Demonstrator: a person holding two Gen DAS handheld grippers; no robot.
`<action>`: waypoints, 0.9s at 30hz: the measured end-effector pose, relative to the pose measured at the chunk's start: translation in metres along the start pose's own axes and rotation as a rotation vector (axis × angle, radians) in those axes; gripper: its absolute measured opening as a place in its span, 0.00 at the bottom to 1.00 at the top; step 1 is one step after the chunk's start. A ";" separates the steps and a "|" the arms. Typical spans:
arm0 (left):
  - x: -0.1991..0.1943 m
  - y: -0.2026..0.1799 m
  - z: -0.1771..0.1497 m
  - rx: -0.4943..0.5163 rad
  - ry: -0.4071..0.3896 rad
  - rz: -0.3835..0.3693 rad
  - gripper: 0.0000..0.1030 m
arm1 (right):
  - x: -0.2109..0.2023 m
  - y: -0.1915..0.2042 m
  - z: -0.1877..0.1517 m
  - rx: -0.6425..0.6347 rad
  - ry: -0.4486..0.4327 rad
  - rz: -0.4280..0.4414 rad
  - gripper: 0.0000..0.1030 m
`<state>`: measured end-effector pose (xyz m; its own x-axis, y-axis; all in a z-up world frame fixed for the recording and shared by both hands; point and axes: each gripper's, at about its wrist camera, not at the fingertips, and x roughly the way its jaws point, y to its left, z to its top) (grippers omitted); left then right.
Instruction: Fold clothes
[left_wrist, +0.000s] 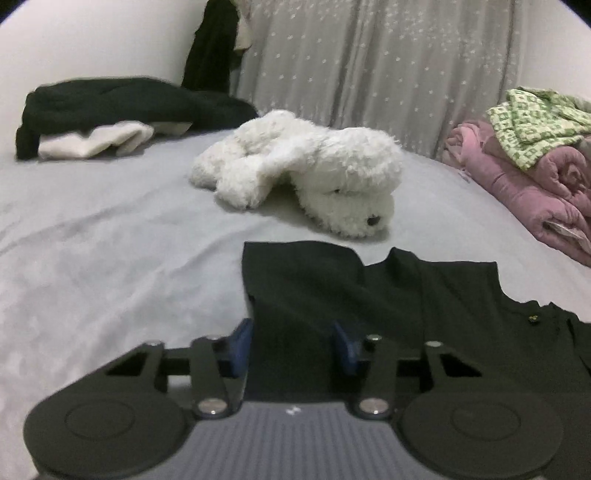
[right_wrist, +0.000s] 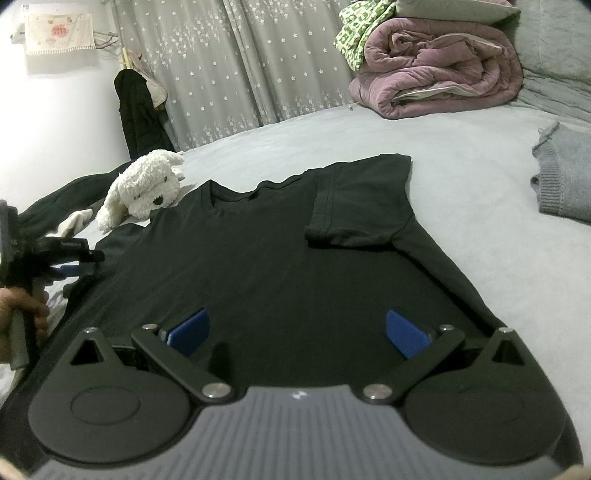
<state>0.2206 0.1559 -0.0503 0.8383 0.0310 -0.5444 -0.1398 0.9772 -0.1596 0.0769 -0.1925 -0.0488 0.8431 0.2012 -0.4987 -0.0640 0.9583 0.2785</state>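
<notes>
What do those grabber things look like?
Both match. The right gripper has black hinged arms with silver bolts, two round black discs, a ribbed grey body and blue ridged fingers. The left gripper looks the same.

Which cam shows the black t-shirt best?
Right wrist: the t-shirt lies spread on the bed, with neckline, folded-in sleeve and side edges visible. Left wrist shows only one sleeve and part of the body.

Left hand-held gripper (left_wrist: 293, 345) astride black T-shirt's (left_wrist: 388, 306) edge, white plush dog (left_wrist: 306, 173) beyond
</notes>
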 end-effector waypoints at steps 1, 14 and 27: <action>0.000 -0.001 0.001 0.012 0.004 -0.023 0.15 | 0.000 0.000 0.000 0.001 0.000 0.001 1.00; -0.025 -0.050 0.028 0.206 -0.045 -0.103 0.06 | -0.001 -0.001 0.000 0.006 -0.001 0.004 1.00; -0.036 -0.114 0.020 0.321 0.024 -0.378 0.24 | -0.001 -0.002 0.000 0.010 -0.002 0.008 1.00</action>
<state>0.2169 0.0475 0.0036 0.7859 -0.3394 -0.5168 0.3445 0.9345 -0.0898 0.0763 -0.1943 -0.0491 0.8435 0.2082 -0.4952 -0.0649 0.9546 0.2907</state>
